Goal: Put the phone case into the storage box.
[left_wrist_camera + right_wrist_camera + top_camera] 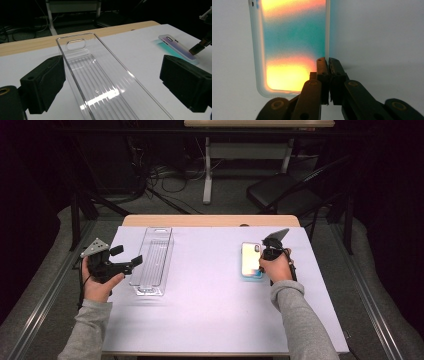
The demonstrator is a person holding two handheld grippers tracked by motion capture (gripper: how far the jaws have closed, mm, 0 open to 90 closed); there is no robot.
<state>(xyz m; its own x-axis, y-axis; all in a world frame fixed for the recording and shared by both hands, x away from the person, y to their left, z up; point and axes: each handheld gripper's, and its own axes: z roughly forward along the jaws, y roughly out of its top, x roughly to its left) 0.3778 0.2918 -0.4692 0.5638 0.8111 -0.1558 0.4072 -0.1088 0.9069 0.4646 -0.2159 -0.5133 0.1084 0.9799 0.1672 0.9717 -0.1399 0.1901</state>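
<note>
One edge matters here: the right gripper [327,61] has its jaws pinched together on the side wall of the phone case [294,45], whose long axis runs straight ahead of the jaws. From that grip, the clear tray [152,260] lies well off to the left, lengthwise parallel to the case. The left gripper [110,82], jaws wide, straddles the tray's near end.
</note>
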